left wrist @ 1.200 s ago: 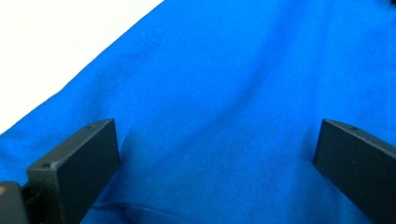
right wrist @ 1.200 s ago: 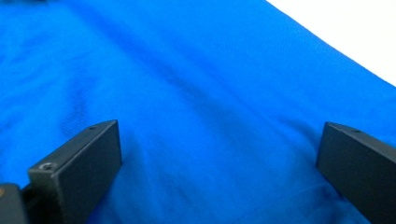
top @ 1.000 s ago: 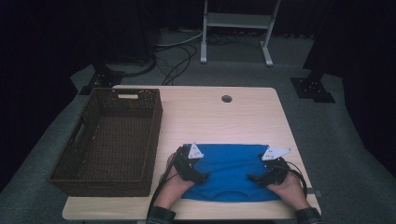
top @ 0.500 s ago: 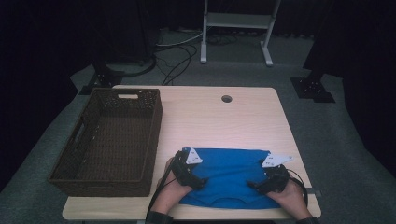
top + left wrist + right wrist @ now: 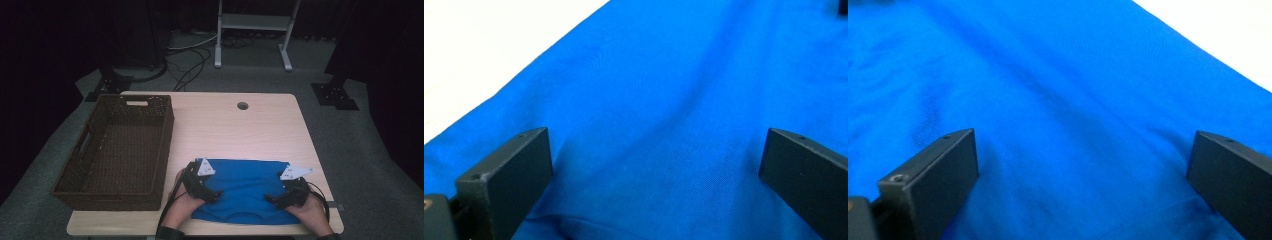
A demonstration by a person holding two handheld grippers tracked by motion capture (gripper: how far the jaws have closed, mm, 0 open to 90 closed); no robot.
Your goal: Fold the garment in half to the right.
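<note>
Cloth (image 5: 245, 187), blue and spread flat, lies on the near part of the table (image 5: 225, 130), just right of the brown wicker basket (image 5: 115, 150). I've got my left gripper (image 5: 212, 194) down at its left side and my right gripper (image 5: 272, 198) at its right side, both pointing inward across the fabric. Jaws on both stand wide apart w/ nothing between them but cloth below; in the left gripper view (image 5: 654, 200) and right gripper view (image 5: 1083, 200) the blue fabric runs under the gap. I judge the hands sit at opposite sides so I can pinch both at once and fold evenly. Vs. a sec ago, both grippers sit nearer me along the sides; the cloth hasn't shifted much.
</note>
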